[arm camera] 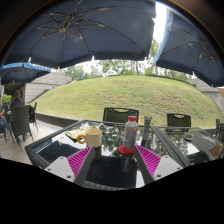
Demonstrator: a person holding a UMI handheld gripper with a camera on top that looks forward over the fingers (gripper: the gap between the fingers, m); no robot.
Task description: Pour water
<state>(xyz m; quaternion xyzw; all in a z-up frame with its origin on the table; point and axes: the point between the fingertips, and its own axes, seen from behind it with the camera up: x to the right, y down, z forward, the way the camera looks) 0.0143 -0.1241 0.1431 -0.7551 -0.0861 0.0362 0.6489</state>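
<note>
My gripper (113, 160) is open, and its two magenta pads (78, 160) stand wide apart over a glass patio table (50, 148). A small dark container with a red top (125, 151) stands between the fingers, close to the right one, with a gap on both sides. Just beyond it stands a clear bottle with a red cap (130, 130). A yellow cup (93, 137) stands on the table ahead of the left finger.
Yellowish items (75, 135) lie left of the cup. Dark chairs stand at the far side (120, 114), far right (178, 120) and left (20, 122). Blue umbrellas (80, 30) hang overhead. A grassy slope (120, 92) rises behind.
</note>
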